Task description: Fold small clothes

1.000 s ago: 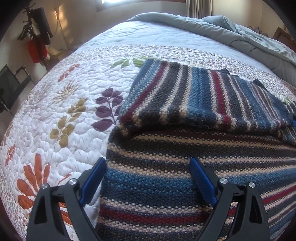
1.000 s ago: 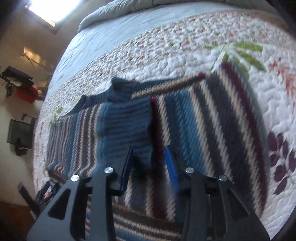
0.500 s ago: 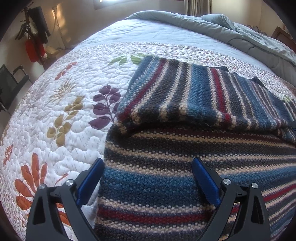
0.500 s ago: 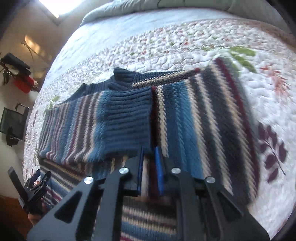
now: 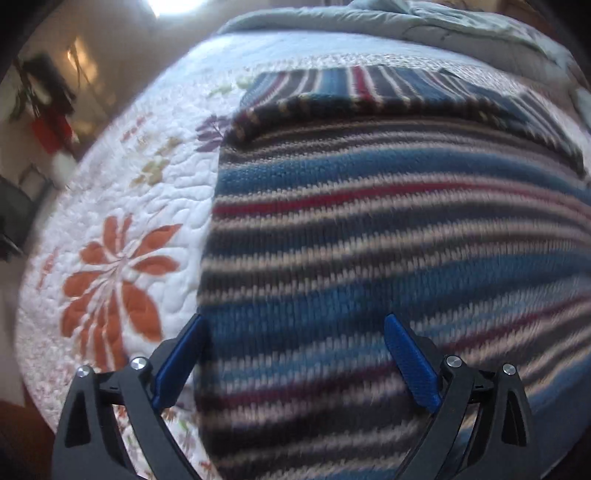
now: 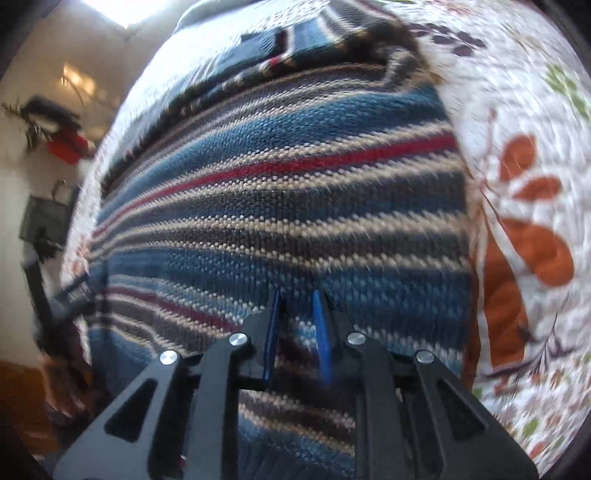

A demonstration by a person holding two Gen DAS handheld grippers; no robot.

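A striped knit sweater (image 5: 369,229) in blue, grey, cream and red lies flat on the quilted bed, its sleeves folded across its far end (image 5: 369,85). My left gripper (image 5: 295,325) is open and empty, low over the sweater's near left edge. In the right wrist view the sweater (image 6: 280,192) fills the frame. My right gripper (image 6: 297,299) hovers over its near part with the jaws a narrow gap apart and nothing between them. Both views are motion-blurred.
The white floral quilt (image 5: 122,236) lies under the sweater and reaches the bed's left edge (image 5: 29,332). A grey duvet (image 5: 406,22) is bunched at the far end. A coat stand with red and dark items (image 6: 62,136) stands by the wall.
Both grippers have pulled back from the folded sleeves toward the sweater's near hem. The right gripper's jaws have parted slightly. The left gripper stays wide open.
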